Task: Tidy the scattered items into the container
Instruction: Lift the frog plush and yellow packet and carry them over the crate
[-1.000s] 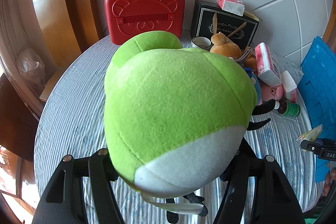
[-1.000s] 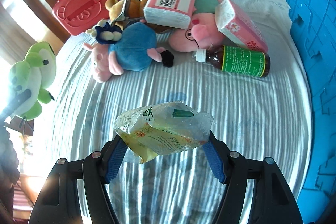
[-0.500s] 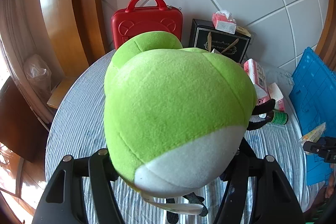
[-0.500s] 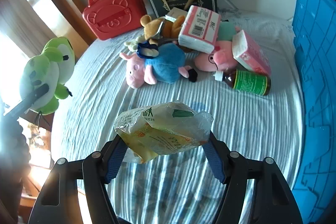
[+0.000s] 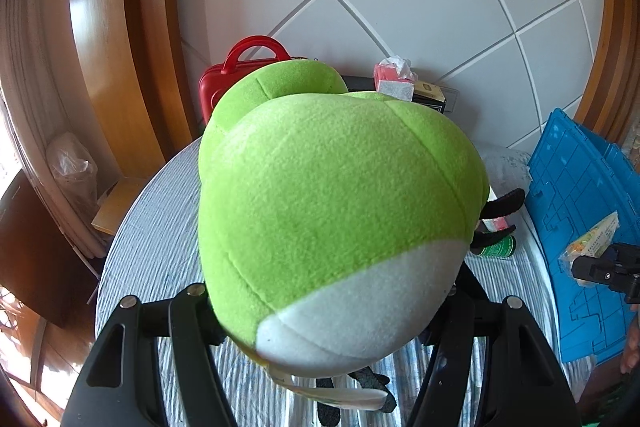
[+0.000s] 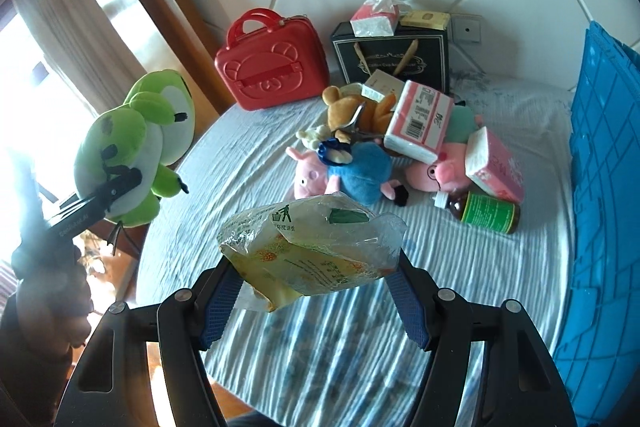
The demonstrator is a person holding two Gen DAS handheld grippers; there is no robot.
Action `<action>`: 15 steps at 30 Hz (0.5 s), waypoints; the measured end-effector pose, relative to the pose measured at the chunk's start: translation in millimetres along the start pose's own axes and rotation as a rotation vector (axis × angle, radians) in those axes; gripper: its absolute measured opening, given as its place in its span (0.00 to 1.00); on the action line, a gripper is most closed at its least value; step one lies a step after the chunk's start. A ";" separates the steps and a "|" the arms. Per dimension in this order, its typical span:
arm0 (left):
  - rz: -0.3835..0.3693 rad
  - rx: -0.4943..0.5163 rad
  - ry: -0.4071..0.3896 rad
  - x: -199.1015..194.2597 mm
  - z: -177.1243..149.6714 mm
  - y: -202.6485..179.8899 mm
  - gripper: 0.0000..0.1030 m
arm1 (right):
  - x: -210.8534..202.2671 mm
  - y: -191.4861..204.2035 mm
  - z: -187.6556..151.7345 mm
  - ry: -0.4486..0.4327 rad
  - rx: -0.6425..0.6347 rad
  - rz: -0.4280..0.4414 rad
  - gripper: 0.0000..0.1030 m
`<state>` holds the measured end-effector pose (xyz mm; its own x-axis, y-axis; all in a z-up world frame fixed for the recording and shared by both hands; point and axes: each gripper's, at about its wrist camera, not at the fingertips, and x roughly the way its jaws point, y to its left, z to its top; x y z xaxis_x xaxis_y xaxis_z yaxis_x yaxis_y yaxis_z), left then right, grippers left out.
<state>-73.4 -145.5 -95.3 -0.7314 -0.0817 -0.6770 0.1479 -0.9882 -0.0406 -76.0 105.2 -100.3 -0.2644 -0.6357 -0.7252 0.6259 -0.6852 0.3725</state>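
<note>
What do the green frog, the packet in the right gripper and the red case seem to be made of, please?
The green frog looks like soft plush: its surface is fuzzy, with stitched seams. The packet looks like thin clear plastic film, crinkled, glossy and printed. The red case looks like hard moulded plastic, smooth with an embossed bear face, though I cannot rule out another rigid shell.

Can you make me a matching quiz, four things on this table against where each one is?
Things:
1. frog toy
2. snack bag
3. brown bottle
4. red case

Places:
A. lying on the tablecloth beside the blue crate
B. in the right claw
C. standing by the wall
D. in the left claw

Pairs: 1-D, 2-B, 3-A, 4-C
</note>
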 end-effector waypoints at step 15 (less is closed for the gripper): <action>-0.021 0.036 -0.131 -54.3 40.8 -59.6 0.63 | -72.1 -17.9 29.3 -0.130 -0.046 0.050 0.67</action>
<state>-69.6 -87.4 -26.2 -0.8152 -0.0751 -0.5742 0.1096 -0.9936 -0.0256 -89.6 152.9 -37.7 -0.3228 -0.7112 -0.6245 0.6726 -0.6366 0.3773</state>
